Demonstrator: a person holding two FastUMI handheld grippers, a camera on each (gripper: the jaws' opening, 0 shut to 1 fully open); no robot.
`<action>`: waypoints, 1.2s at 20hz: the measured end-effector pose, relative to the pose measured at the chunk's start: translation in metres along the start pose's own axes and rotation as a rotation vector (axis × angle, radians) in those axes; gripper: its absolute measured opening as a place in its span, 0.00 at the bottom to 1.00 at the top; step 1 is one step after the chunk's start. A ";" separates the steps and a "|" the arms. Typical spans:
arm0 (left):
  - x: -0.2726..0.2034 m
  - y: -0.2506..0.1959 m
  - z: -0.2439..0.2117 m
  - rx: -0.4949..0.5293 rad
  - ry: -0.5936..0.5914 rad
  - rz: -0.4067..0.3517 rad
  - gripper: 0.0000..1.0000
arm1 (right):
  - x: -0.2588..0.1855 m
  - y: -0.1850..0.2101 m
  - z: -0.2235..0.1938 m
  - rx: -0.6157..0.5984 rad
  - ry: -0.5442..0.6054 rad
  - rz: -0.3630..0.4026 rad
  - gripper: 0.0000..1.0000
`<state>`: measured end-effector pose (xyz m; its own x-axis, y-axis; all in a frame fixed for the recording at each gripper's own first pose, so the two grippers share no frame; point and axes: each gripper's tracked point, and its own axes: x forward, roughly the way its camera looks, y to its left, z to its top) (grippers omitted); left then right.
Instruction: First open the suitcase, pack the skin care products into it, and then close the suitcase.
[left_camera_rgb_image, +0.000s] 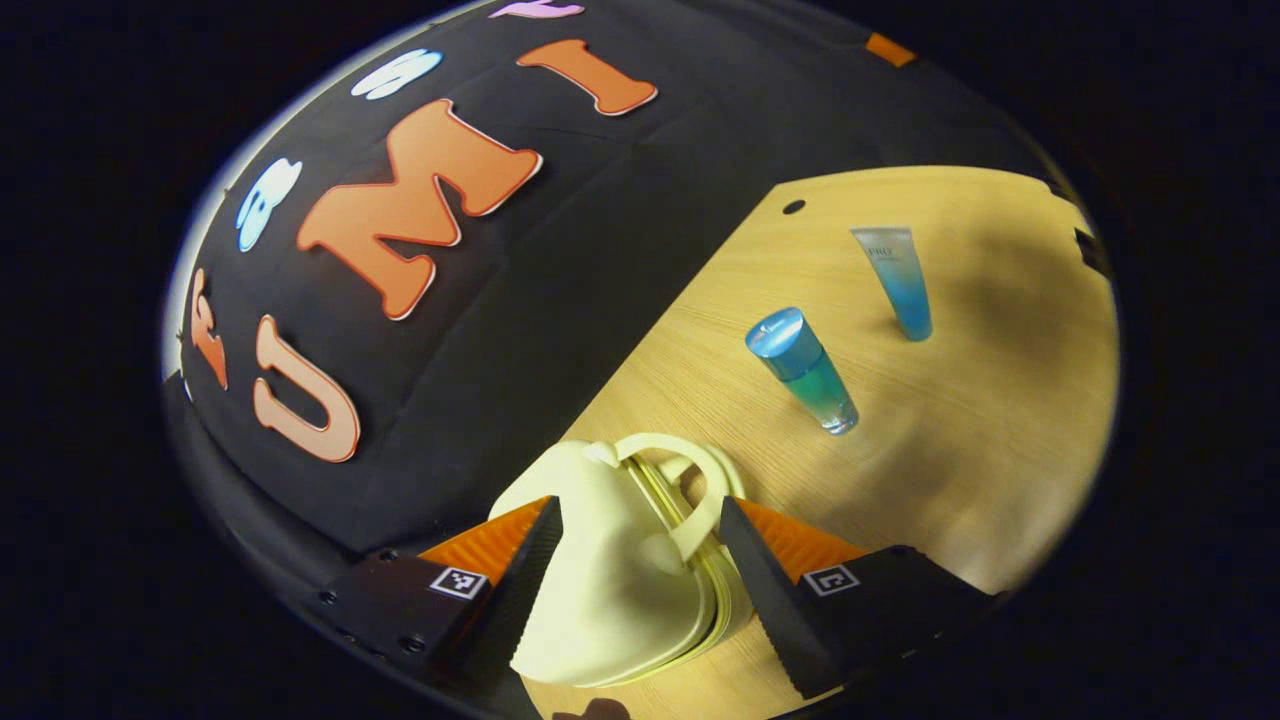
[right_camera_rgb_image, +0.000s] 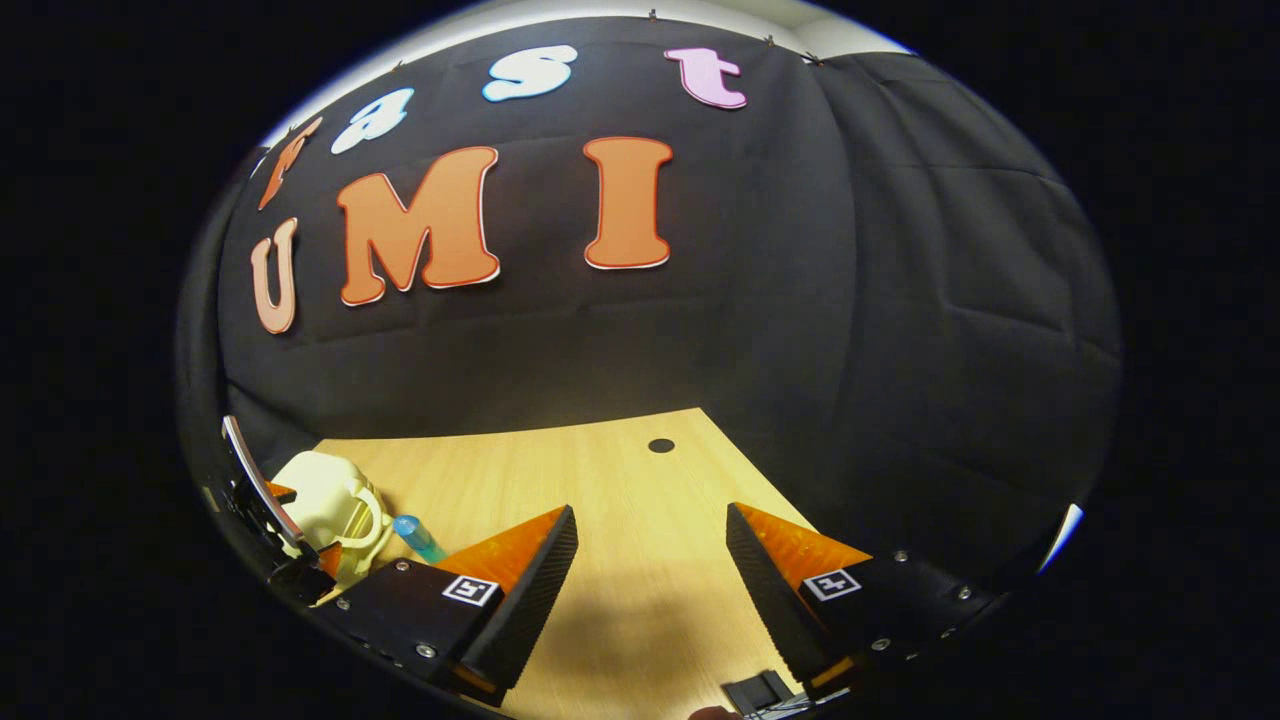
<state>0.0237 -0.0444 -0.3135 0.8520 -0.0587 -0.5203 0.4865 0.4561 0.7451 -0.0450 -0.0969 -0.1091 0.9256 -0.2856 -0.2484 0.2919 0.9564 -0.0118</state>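
one suitcase (left_camera_rgb_image: 610, 590), two bottles (left_camera_rgb_image: 802, 368)

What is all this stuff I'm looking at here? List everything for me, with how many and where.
Small cream plastic suitcase: one, cream, closed, standing on the table between the left tool's fingers.
Blue-capped bottle of teal liquid: one, blue and teal, upright on the table beyond the suitcase.
Clear-to-blue squeeze tube: one, blue fading to clear, standing on its cap farther back.
Light wooden table: one, pale wood, with a dark round hole near its far edge.
Black cloth wall: one, black, behind the table.
Left tool: one, fingers either side of the suitcase.
Right tool: one, open over bare table.
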 end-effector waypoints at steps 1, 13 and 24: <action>0.007 -0.002 -0.001 0.033 0.006 -0.004 0.98 | 0.001 -0.005 -0.003 0.005 0.007 -0.010 0.95; 0.064 -0.018 -0.021 0.159 0.140 -0.026 0.97 | 0.034 -0.015 -0.018 0.011 0.070 -0.057 0.95; 0.067 -0.034 -0.008 0.039 0.163 -0.204 0.06 | 0.053 0.026 -0.007 -0.001 0.075 -0.002 0.95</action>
<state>0.0629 -0.0564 -0.3768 0.6946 -0.0002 -0.7194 0.6546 0.4148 0.6319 0.0102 -0.0870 -0.1297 0.9045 -0.2820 -0.3200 0.2932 0.9559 -0.0136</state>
